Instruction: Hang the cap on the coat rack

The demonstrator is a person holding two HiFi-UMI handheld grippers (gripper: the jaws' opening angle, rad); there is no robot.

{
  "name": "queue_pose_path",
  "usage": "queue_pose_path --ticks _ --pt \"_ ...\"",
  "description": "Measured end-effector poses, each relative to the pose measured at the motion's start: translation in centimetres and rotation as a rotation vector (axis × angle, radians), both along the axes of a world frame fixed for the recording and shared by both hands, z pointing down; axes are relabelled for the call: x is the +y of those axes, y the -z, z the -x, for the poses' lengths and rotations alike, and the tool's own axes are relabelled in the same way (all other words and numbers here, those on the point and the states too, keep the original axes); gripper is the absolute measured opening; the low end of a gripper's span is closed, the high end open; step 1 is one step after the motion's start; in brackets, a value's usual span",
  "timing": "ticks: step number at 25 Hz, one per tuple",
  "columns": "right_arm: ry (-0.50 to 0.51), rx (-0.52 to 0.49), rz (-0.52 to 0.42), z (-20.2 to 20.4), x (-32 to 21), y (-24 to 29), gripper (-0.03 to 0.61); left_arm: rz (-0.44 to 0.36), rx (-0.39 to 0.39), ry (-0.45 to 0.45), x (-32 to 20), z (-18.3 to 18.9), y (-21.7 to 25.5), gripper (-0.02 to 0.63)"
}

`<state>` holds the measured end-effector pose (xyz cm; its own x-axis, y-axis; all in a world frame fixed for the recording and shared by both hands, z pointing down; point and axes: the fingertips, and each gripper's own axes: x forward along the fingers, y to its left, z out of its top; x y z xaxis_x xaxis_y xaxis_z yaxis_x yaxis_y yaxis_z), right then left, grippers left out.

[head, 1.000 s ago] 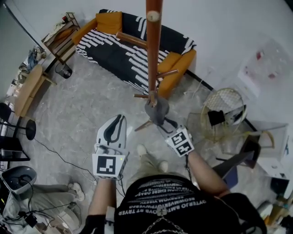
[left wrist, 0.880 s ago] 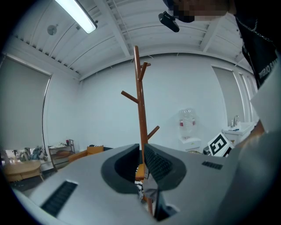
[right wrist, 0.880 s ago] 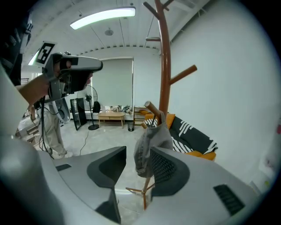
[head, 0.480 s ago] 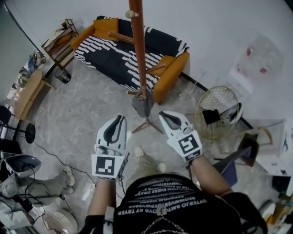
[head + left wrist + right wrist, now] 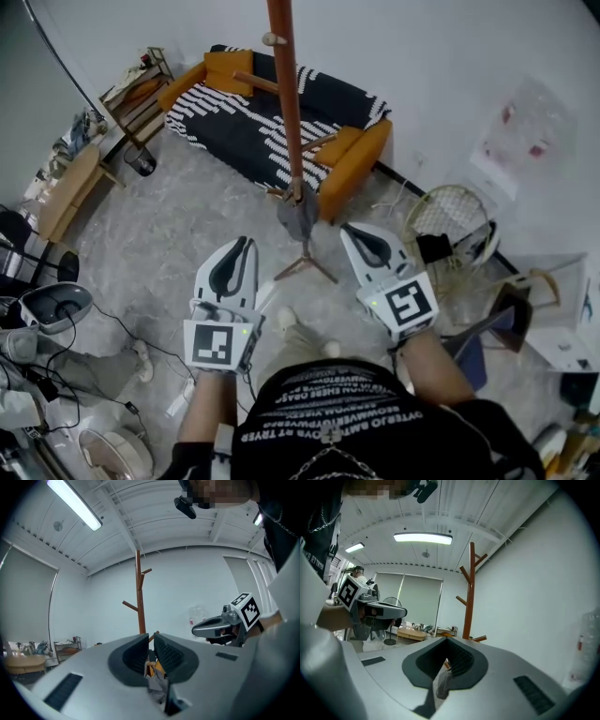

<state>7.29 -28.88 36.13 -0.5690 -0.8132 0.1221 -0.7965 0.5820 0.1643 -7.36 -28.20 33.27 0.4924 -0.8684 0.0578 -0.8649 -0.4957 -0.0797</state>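
The brown wooden coat rack [image 5: 286, 103] stands on the marble floor ahead of me. A grey cap [image 5: 298, 217] hangs from one of its low pegs, near the foot of the pole. My left gripper [image 5: 246, 241] is held to the lower left of the cap, jaws together and empty. On the cap's lower right, clear of it, my right gripper [image 5: 350, 229] is shut with nothing in it. The rack's pole [image 5: 139, 602] rises beyond the jaws in the left gripper view and shows again as the pole [image 5: 471, 592] in the right gripper view.
A black-and-white striped sofa [image 5: 272, 112] with orange cushions sits behind the rack. A round wire chair [image 5: 455, 220] and clutter are at the right, a wooden table [image 5: 66, 187] and shelf at the left. Cables and a fan lie on the floor at the lower left.
My right gripper was up against the cap; it has pulled back to the right and closed, leaving the cap hanging on the peg. The left gripper has hardly moved.
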Motion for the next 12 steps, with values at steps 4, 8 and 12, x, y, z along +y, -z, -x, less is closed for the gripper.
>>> queue_pose_path --ticks 4,8,12 --pt "0.007 0.000 -0.008 0.0 1.0 0.4 0.003 -0.018 -0.003 0.006 1.3 0.0 0.9 0.032" --pt "0.023 0.003 -0.001 -0.1 1.7 0.2 0.003 -0.017 -0.014 0.012 2.5 -0.2 1.0 0.032" --pt "0.035 -0.004 0.006 0.2 2.3 0.1 0.003 -0.002 -0.035 0.012 3.4 -0.4 0.6 0.032"
